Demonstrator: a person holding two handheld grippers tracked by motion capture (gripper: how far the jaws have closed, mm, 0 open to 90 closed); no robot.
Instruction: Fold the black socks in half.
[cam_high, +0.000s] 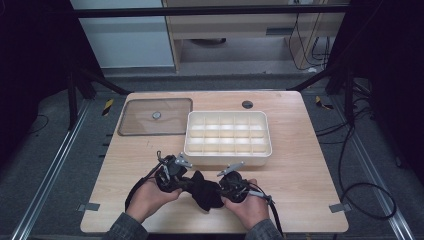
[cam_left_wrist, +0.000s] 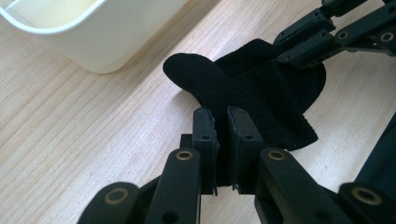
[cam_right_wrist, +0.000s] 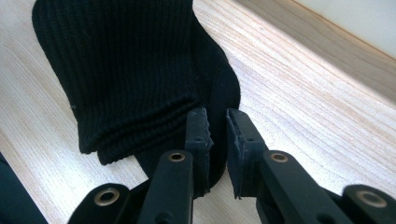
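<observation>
Sock (cam_left_wrist: 254, 93) between both claws' jaws

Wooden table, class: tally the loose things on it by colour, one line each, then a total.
Black: 1, the black ribbed knit sock
Cream: 1, the cream plastic divided tray
Clear: 1, the clear flat rectangular lid
Total: 3

i'm working in a lab-like recording bay; dark frame struts (cam_high: 95, 80) flank my wooden table (cam_high: 300, 165); cables (cam_high: 350, 165) trail over the grey floor at right
</observation>
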